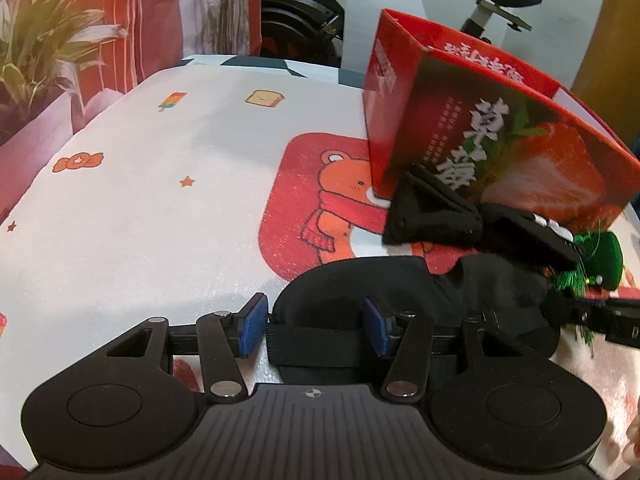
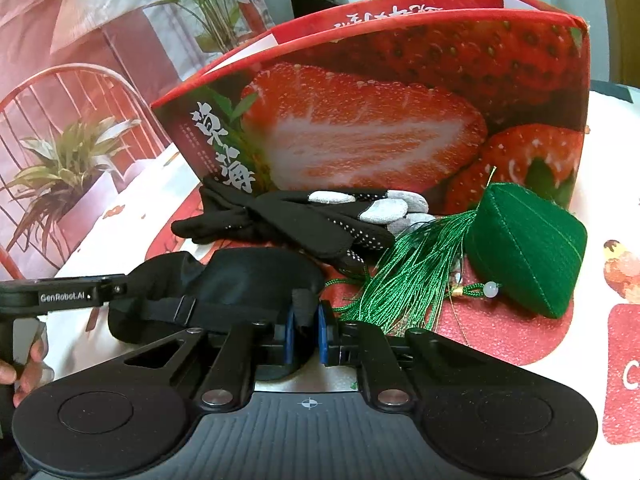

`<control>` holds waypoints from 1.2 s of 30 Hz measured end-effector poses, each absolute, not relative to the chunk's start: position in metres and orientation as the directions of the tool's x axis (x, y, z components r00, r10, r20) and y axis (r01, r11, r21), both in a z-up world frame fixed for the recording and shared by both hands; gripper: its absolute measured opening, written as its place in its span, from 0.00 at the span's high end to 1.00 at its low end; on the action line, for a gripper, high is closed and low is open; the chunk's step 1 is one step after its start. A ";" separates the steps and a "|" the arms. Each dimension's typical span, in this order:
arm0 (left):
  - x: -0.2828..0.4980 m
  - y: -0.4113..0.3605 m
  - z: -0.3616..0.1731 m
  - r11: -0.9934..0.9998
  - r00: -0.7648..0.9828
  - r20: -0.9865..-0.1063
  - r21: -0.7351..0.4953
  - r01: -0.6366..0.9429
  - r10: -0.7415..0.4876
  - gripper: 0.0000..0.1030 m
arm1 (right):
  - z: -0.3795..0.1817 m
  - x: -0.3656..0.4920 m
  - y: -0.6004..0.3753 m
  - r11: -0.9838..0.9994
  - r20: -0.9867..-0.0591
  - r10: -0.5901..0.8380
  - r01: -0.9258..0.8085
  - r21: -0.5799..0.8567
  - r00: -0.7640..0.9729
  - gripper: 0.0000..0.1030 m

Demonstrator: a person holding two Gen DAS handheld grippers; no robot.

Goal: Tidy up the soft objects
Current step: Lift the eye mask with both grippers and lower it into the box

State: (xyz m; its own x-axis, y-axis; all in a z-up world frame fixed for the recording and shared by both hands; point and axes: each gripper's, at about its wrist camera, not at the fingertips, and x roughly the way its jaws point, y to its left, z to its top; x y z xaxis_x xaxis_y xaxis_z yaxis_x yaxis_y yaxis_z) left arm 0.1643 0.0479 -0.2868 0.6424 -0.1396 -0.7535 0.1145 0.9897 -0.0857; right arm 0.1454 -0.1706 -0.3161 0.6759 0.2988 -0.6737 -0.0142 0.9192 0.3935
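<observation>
A black sleep mask (image 1: 360, 284) lies on the printed tablecloth, in front of the strawberry box (image 1: 480, 120). My left gripper (image 1: 316, 324) has its blue pads against the mask's end, with the elastic strap (image 1: 316, 340) spanning between them. My right gripper (image 2: 306, 334) is shut on the other end of the mask (image 2: 248, 276), pinching black fabric between its pads. Black gloves (image 2: 320, 220) with grey fingertips lie against the box (image 2: 380, 120). A green stuffed pouch (image 2: 528, 248) with a green tassel (image 2: 404, 280) rests to the right of the gloves.
The cartoon tablecloth (image 1: 140, 220) stretches bare to the left of the mask. Potted plants (image 2: 68, 168) stand beyond the table's left side, an exercise bike (image 1: 492, 4) behind the box. A person's hand (image 2: 24, 368) holds the left gripper's handle.
</observation>
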 end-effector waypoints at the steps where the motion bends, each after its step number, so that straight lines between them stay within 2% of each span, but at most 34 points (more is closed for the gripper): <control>1: 0.163 0.047 -0.287 0.990 0.645 -0.752 -0.083 0.114 -0.138 0.49 | -0.316 0.146 -0.171 0.920 -0.675 0.298 -0.013 0.393 0.675 0.89; 2: 0.162 0.047 -0.287 0.991 0.647 -0.750 -0.081 0.110 -0.133 0.52 | -0.316 0.146 -0.170 0.920 -0.678 0.296 -0.012 0.391 0.673 0.89; 3: 0.161 0.048 -0.287 0.992 0.652 -0.748 -0.078 0.100 -0.124 0.62 | -0.315 0.146 -0.170 0.922 -0.680 0.293 -0.011 0.387 0.672 0.89; 4: 0.160 0.049 -0.287 0.993 0.655 -0.746 -0.076 0.091 -0.117 0.69 | -0.315 0.147 -0.169 0.924 -0.683 0.290 -0.009 0.383 0.671 0.89; 5: 0.159 0.052 -0.287 0.992 0.658 -0.743 -0.089 0.085 -0.123 0.70 | -0.314 0.147 -0.168 0.925 -0.685 0.286 -0.008 0.379 0.670 0.89; 7: 0.158 0.058 -0.287 0.990 0.663 -0.736 -0.117 0.075 -0.136 0.79 | -0.313 0.147 -0.166 0.929 -0.688 0.279 -0.007 0.370 0.669 0.90; 13: 0.158 0.068 -0.284 0.987 0.688 -0.711 -0.151 0.051 -0.145 0.89 | -0.303 0.147 -0.165 0.934 -0.680 0.268 -0.010 0.358 0.683 0.93; 27: 0.149 0.080 -0.239 0.985 0.800 -0.585 -0.170 0.036 -0.130 0.90 | -0.232 0.153 -0.150 0.953 -0.562 0.273 -0.138 0.271 0.781 0.94; 36: 0.166 0.070 -0.189 0.992 0.864 -0.491 -0.107 0.065 -0.110 0.91 | -0.183 0.170 -0.150 0.957 -0.475 0.274 -0.189 0.221 0.836 0.94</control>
State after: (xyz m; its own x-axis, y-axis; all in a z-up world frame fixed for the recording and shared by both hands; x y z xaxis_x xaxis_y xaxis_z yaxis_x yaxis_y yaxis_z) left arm 0.1662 0.0700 -0.1894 0.8643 -0.1100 -0.4907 0.0655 0.9921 -0.1071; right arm 0.1699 -0.1502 -0.1830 0.8361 0.2745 -0.4750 -0.1886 0.9569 0.2210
